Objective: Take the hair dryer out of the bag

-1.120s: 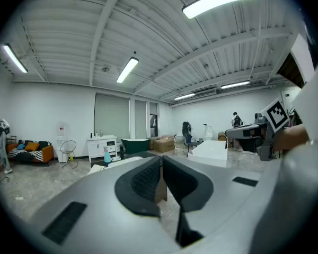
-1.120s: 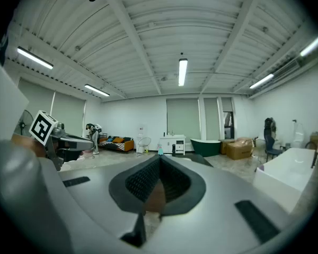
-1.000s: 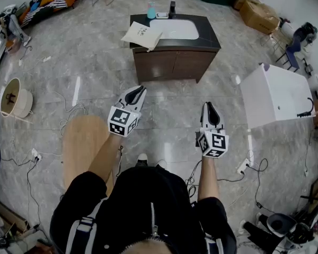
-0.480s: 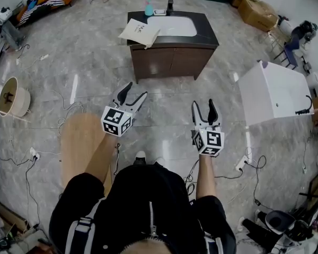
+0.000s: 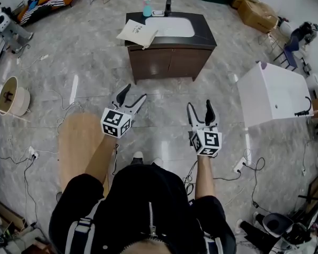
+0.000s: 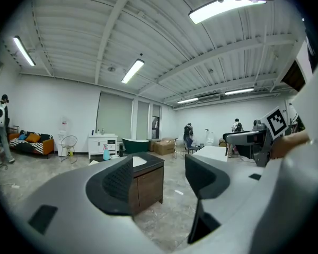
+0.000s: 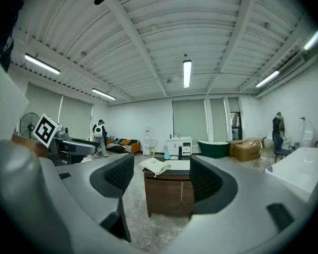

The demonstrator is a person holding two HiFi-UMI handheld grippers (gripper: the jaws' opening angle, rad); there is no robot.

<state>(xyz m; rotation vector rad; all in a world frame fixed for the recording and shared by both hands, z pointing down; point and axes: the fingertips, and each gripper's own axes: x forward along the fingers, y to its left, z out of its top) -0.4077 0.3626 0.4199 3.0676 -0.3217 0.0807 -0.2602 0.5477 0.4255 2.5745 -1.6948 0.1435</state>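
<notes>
A cream cloth bag (image 5: pixel 138 33) lies on the left corner of a dark wooden vanity cabinet (image 5: pixel 169 62) with a white sink, far ahead of me across the floor. In the right gripper view the bag (image 7: pixel 155 165) shows between the jaws, far beyond them. No hair dryer is in sight. My left gripper (image 5: pixel 133 94) and right gripper (image 5: pixel 199 107) are held level in front of me, well short of the cabinet. Both have just been opening their jaws and now stand open with nothing between them (image 6: pixel 159 176) (image 7: pixel 161 179).
A blue bottle (image 5: pixel 147 8) and a dark object (image 5: pixel 168 5) stand at the sink's back edge. A white bathtub-like unit (image 5: pixel 278 97) sits on the right, a wooden board (image 5: pixel 82 142) on the floor at the left. Cables trail over the floor. People stand far off.
Both grippers went from shut to open, the left one first. The hands have hardly shifted, and the cabinet sits slightly higher in the head view.
</notes>
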